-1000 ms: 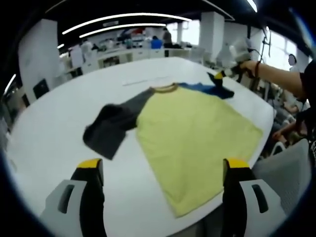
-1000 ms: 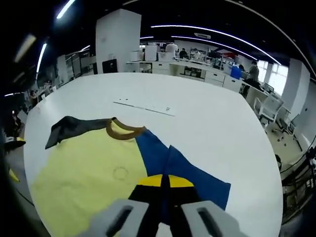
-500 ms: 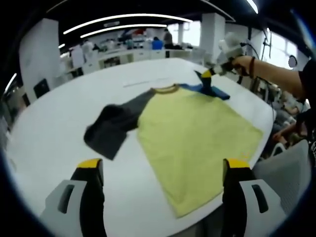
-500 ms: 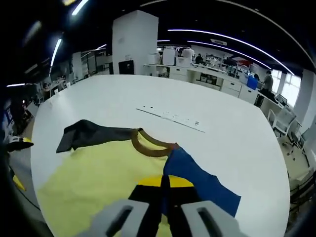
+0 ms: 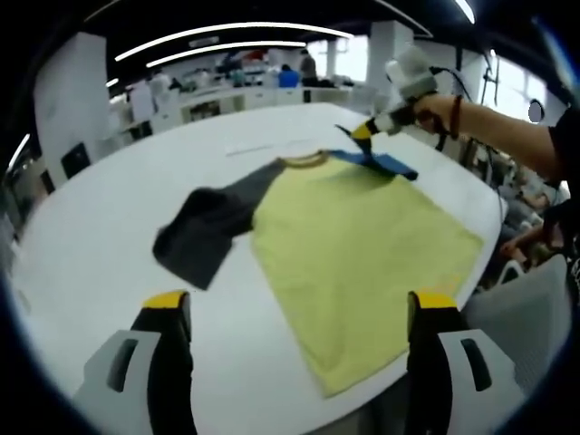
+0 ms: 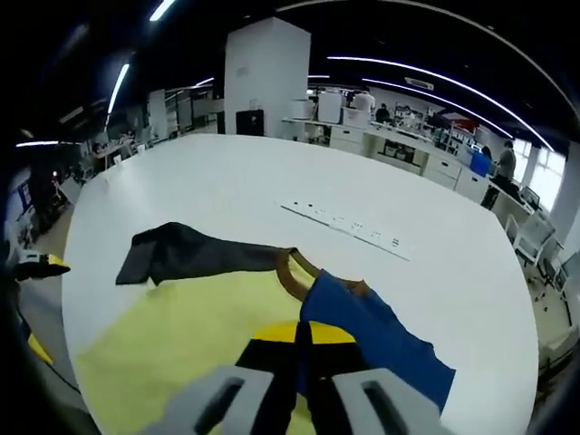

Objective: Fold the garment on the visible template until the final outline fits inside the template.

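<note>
Left gripper view: going from the left of the frame, the dark grey sleeve (image 5: pixel 204 237) lies crumpled on the round white worktop (image 5: pixel 91 227), joined to the pale yellow cloth body of the T-shirt (image 5: pixel 362 249), which is spread flat across the centre with its hem near the worktop's edge at the lower right. At the lower edge the left claw (image 5: pixel 299 304) hangs with its yellow-tipped jaws wide apart, above the worktop and touching nothing. At the upper right the blue sleeve (image 5: pixel 381 161) is raised off the surface by the right claw (image 5: pixel 361 132), held in a person's hand (image 5: pixel 439 109).

Right gripper view: the grey sleeve (image 6: pixel 195 256) lies at the left, the brown ribbed collar (image 6: pixel 299 272) at centre, and the blue sleeve (image 6: pixel 376 331) rises toward the right claw (image 6: pixel 300 337), whose jaws are pressed together on the blue cloth. A thin printed strip (image 6: pixel 349 228) lies beyond the collar; whether it marks the template I cannot tell.

The step in hand looks like the first fold, blue sleeve over the yellow body. Next, the right claw should carry it inward, lay it flat and release; the grey sleeve then needs straightening and folding.
</note>
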`<state>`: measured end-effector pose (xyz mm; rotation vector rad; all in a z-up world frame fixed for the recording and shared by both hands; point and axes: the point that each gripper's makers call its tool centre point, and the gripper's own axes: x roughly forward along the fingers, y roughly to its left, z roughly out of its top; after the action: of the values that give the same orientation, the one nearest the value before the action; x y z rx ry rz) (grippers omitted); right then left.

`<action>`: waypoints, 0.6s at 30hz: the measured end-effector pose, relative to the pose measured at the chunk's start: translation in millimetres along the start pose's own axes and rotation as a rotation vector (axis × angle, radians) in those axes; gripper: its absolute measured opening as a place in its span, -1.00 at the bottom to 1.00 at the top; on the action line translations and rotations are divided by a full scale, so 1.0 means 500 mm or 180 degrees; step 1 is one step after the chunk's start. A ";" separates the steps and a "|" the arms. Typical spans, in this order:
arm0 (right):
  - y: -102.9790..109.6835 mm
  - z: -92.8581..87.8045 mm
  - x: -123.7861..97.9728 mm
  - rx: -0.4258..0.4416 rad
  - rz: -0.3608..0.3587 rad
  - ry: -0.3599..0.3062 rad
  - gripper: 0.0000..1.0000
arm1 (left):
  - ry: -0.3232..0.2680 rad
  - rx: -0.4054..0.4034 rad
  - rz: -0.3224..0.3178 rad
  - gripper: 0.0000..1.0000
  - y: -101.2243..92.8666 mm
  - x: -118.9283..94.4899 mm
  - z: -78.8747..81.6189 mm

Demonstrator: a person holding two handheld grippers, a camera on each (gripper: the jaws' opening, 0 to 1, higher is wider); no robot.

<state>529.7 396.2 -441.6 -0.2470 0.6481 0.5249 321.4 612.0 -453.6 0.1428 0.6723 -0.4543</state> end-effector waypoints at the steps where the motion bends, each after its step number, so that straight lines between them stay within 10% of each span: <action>1: 0.009 0.005 0.003 -0.0015 0.0022 -0.0011 -1.00 | -0.0007 -0.0005 0.0006 0.91 0.000 0.000 0.001; 18: 0.111 0.067 0.019 -0.0175 0.0237 -0.0176 -1.00 | -0.0070 -0.0038 0.0113 0.91 0.014 -0.005 0.011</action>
<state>523.4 459.2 -424.6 -0.2600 0.5914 0.6195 325.8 617.9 -447.8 0.1381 0.6498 -0.4172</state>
